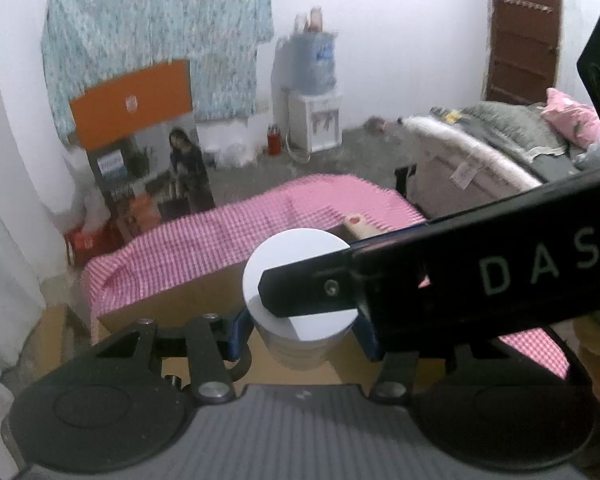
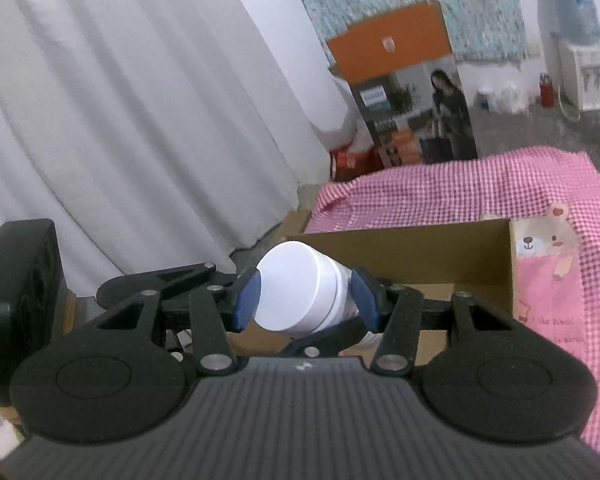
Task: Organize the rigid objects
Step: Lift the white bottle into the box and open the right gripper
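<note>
A white lidded jar (image 1: 300, 288) sits between the blue pads of my left gripper (image 1: 302, 334), held above an open cardboard box (image 1: 172, 308). The right gripper's black body crosses over the jar's lid from the right. In the right wrist view the same white jar (image 2: 296, 292) lies tilted between the blue pads (image 2: 247, 300) of my right gripper (image 2: 306, 300), lid toward the camera, over the cardboard box (image 2: 412, 256). Both grippers look closed on the jar.
A pink checked cloth (image 2: 460, 188) covers the surface behind the box. A pink bear-print pouch (image 2: 548, 264) leans at the box's right side. A tall orange-topped carton (image 2: 404, 80) stands behind. White curtain (image 2: 120, 100) at left, a bed (image 1: 500, 148) at right.
</note>
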A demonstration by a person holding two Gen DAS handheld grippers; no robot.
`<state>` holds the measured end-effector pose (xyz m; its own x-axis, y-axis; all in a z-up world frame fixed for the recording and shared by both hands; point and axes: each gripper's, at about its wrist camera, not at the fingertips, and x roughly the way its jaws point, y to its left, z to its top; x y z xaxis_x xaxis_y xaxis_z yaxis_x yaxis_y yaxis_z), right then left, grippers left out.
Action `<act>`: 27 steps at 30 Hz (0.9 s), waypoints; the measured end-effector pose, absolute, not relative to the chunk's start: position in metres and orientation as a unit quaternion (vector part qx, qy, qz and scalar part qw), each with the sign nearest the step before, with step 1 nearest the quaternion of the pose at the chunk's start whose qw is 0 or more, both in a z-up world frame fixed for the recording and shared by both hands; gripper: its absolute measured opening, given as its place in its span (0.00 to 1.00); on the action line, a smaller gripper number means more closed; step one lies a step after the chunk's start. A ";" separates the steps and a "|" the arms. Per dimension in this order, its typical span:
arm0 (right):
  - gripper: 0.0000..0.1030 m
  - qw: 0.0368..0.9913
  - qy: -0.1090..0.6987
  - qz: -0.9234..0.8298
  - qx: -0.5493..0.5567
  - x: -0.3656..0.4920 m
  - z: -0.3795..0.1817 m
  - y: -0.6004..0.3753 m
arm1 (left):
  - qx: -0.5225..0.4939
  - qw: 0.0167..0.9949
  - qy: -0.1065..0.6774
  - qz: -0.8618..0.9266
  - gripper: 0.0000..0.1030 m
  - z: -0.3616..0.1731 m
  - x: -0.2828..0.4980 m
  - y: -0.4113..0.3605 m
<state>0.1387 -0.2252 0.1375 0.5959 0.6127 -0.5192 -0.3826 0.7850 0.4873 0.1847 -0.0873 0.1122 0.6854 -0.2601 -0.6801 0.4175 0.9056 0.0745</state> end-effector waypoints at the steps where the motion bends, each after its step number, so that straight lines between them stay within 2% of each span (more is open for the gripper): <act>1: 0.48 0.873 0.360 0.285 0.166 0.155 0.133 -0.224 | 0.109 0.908 0.360 -0.184 0.52 0.108 0.197 -0.086; 11: 0.49 0.828 0.454 0.276 0.178 0.267 0.075 -0.211 | 0.089 0.875 0.442 -0.175 0.52 0.058 0.284 -0.083; 19: 0.50 0.816 0.491 0.261 0.159 0.301 0.038 -0.207 | 0.092 0.856 0.475 -0.182 0.52 0.027 0.312 -0.091; 27: 0.52 0.814 0.503 0.256 0.140 0.314 0.025 -0.207 | 0.092 0.849 0.484 -0.192 0.52 0.016 0.320 -0.097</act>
